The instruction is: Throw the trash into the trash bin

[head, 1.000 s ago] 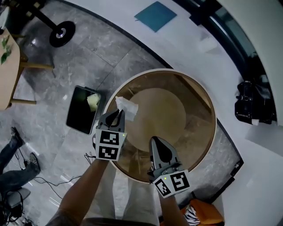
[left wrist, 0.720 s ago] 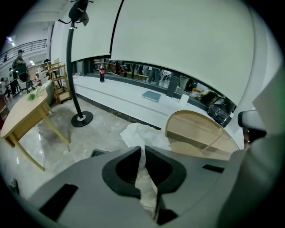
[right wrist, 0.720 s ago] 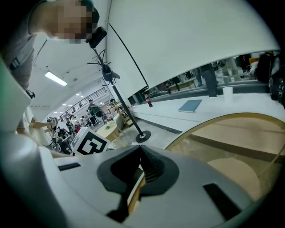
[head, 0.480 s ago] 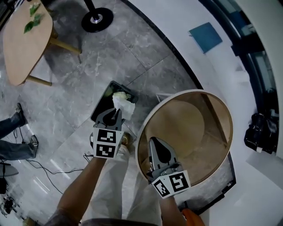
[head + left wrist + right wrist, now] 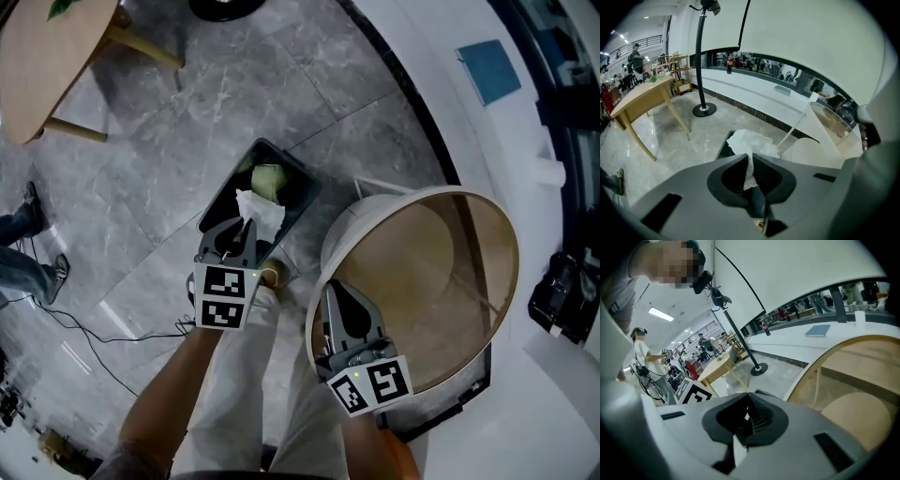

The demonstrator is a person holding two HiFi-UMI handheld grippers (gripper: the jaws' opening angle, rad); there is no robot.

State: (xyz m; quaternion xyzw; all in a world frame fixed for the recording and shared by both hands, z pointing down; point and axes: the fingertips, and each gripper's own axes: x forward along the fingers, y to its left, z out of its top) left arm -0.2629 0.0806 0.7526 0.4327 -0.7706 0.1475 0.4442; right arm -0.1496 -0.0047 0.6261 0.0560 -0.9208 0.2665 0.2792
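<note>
The left hand-held gripper (image 5: 241, 232) is clamped on a crumpled white tissue (image 5: 259, 210). In the left gripper view its jaws stand almost together, and a thin twist of the tissue (image 5: 751, 142) is pinched between them. The rest of the tissue fans out loosely beyond the tips of the left hand-held gripper (image 5: 750, 158).

From the head view, the tissue hangs over the near end of the black trash bin (image 5: 223, 195). The bin stands on the grey marble floor (image 5: 141, 187), just beside the left edge of the round surface (image 5: 497, 281). A pale greenish wad (image 5: 269, 177) lies inside the bin toward its far end. Whether the tissue touches the bin's rim cannot be told.

The right hand-held gripper (image 5: 336, 290) has its jaws closed together, and the right gripper view shows nothing gripped between the ribbed pads (image 5: 759, 416). From the head view it sits over the near-left rim of the round surface and points toward that surface's far side. Contact with the rim cannot be made out. The right hand-held gripper (image 5: 749, 401) faces the curved wooden rim of the round surface (image 5: 834, 352) on its right.

A pale wooden surface (image 5: 47, 66) on slanted legs stands on the floor well apart from the bin, at the far left.
</note>
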